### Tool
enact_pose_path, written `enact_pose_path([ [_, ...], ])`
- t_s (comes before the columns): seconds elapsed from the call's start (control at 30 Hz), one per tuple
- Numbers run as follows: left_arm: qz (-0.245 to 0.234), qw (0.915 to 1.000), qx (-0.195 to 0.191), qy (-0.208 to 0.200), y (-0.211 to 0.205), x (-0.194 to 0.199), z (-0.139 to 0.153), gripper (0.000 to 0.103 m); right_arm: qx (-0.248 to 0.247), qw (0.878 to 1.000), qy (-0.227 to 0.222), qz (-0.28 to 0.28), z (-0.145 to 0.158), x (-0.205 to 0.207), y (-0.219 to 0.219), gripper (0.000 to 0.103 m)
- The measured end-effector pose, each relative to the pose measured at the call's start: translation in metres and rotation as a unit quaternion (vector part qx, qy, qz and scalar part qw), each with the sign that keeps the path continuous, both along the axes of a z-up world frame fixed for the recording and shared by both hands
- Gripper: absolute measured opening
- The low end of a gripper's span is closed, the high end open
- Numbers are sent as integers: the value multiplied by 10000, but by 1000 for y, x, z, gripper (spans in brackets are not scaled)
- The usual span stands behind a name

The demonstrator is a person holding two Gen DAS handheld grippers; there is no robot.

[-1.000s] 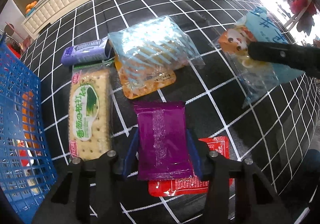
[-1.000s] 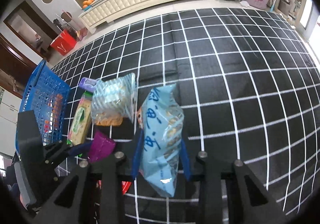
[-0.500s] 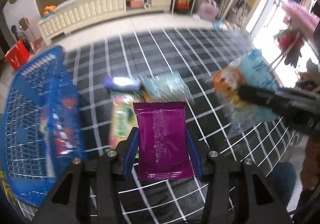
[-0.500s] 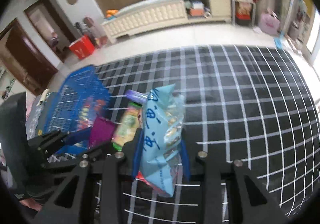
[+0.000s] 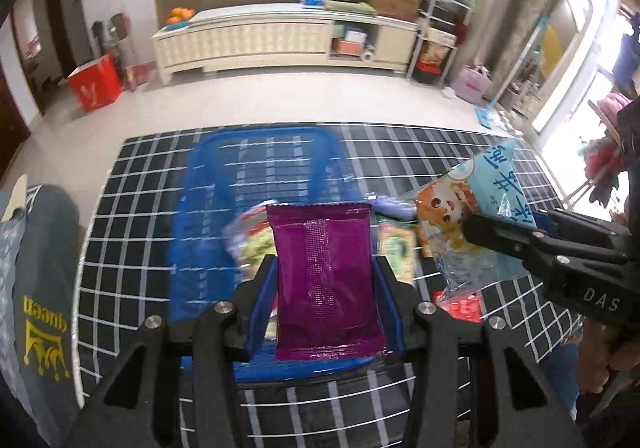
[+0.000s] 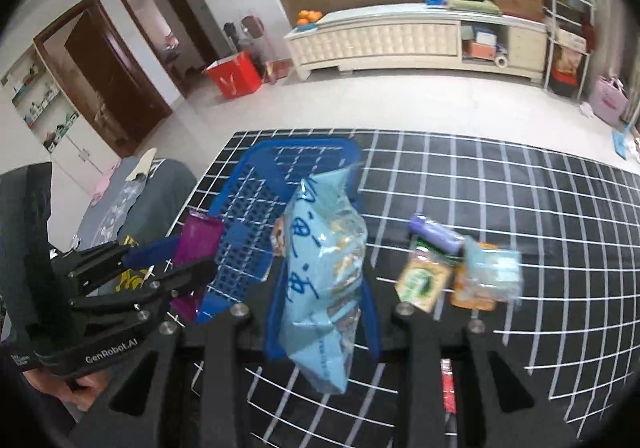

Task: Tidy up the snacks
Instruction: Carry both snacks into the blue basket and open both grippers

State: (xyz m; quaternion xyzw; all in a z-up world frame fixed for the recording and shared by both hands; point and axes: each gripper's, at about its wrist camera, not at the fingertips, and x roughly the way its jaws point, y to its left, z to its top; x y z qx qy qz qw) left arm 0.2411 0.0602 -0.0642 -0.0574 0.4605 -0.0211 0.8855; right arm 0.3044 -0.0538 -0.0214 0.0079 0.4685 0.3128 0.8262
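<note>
Above the blue basket point(image 5: 256, 152) on the checkered desk point(image 5: 132, 208) we see our left gripper point(image 5: 325, 280) with jaws closed on the purple packet point(image 5: 324, 276), and at 3 o'clock our right gripper point(image 6: 322, 312) with jaws closed on the light-blue snack bag point(image 6: 324, 268).

Wrist views down (blurry) over basket point(image 5: 256, 152)

purple packet point(image 5: 324, 276) | blue basket point(image 5: 264, 152) | black-white checked cloth point(image 5: 132, 216)
</note>
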Motion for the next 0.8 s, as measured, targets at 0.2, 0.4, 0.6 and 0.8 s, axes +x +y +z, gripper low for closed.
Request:
enact_pose_path([
  [0.2,49,9999,-34,138,40,-6,-11,45,-282,9993,106,229,-16,-7,41,38],
  [0.4,-64,9995,-170,274,55,8,-24,45,-631,9974,182,301,-32,-8,59,38],
  [0.6,-49,9991,-249,336,63,12,-31,49,-852,9956,173,346,-38,-12,72,38],
  [0.8,-127,9993,-309,172,69,7,-25,58,-1065,9931,194,456,-45,-17,81,38],
])
